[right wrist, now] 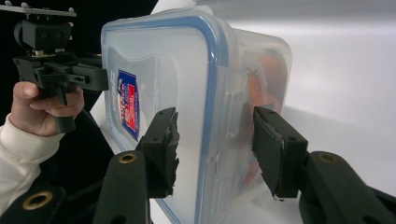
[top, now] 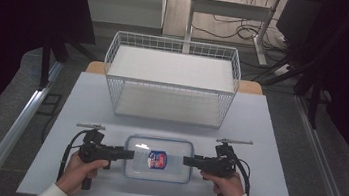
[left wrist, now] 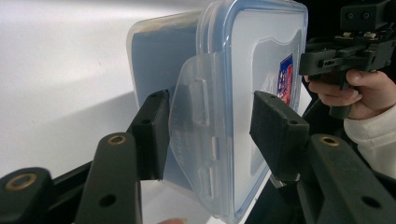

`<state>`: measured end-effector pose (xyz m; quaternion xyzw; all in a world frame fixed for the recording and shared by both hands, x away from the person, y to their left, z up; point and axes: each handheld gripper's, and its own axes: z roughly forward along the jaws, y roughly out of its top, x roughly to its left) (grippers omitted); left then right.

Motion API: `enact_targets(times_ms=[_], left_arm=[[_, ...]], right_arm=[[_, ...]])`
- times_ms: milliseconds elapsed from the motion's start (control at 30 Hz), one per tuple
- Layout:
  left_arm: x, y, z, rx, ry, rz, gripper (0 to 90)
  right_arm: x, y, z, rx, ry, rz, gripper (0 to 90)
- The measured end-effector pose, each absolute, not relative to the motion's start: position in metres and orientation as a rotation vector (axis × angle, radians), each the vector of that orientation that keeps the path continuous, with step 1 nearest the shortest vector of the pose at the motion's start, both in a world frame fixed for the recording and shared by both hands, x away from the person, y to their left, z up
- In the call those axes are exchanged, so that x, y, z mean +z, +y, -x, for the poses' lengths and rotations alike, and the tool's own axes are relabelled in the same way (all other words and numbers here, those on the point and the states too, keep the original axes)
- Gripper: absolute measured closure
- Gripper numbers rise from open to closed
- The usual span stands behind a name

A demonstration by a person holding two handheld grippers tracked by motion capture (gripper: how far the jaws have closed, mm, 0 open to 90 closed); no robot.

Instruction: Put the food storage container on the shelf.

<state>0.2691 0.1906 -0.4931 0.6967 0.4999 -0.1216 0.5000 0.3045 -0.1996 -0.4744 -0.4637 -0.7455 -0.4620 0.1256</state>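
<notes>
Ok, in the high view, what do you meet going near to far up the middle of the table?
Box → bare table → wire basket.

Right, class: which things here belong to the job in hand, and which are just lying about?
In the job:
- plastic box with clip-on lid
- left gripper
- right gripper
- probably the wire basket

Lying about:
- cables on the floor
- white frame behind the table

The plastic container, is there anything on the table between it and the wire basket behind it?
Nothing visible: bare table lies between the plastic container and the wire basket.
</notes>
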Motion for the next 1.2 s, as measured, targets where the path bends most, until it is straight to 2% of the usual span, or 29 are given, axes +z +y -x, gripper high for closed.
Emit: enact_targets(times_ms=[567,1200], left_arm=[[-0.483,0.190,-0.319,-0.272,1.165,-1.707,49.3],[-0.487,0.195,-0.380,-0.226,1.139,-1.693,49.4]], right_arm=[[-0.465,-0.201,-0.343,-1.396,-2.198,1.350,51.0],[-0.465,-0.195,-0.407,-1.442,-2.223,1.330,51.1]])
